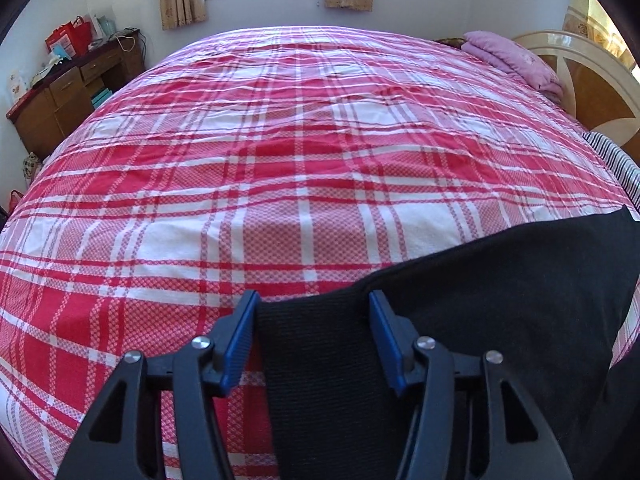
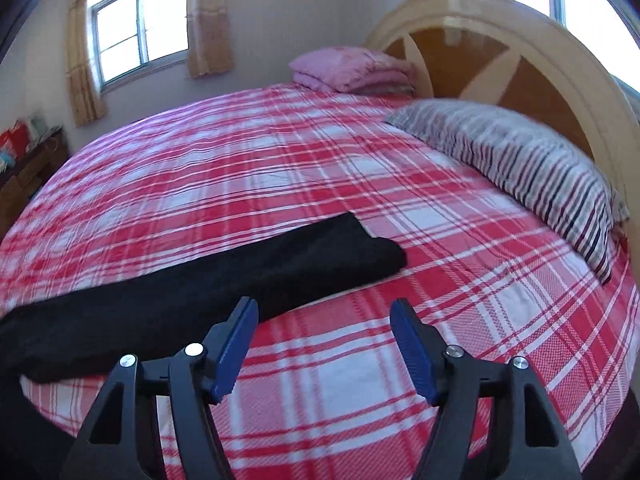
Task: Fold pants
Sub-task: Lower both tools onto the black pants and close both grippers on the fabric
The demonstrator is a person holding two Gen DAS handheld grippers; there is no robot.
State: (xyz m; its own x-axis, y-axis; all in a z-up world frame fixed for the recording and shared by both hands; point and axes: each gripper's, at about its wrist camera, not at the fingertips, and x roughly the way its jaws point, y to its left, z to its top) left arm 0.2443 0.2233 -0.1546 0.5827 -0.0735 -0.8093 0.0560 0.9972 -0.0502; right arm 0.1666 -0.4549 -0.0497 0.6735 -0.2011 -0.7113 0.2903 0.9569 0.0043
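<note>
Pants (image 2: 224, 264), black, lie on the plaid bedspread (image 2: 400, 208) as one long narrow band, near the bed's front edge and well short of the striped pillow (image 2: 532, 168) at the headboard; taking that pillow as the landmark, the band's free end points toward it, the other end runs away from it, out of the right wrist view; the two legs appear already laid one over the other, so the lengthwise fold is judged done; crosswise folds, end to end, are judged outstanding; no compact bundle is present.

Left gripper (image 1: 314, 324): fingers spread, with the ribbed hem or waistband of the pants between them; whether the blue pads touch the cloth cannot be told; no pinch is made.

Right gripper (image 2: 324, 326): fingers spread wide, nothing between them but bedspread; it hangs beside the band, on the side nearer the front edge; its left finger overlaps the cloth in view only, contact not determinable.

Judgement: task roughly at its midpoint; both ends await gripping before the next fold.
</note>
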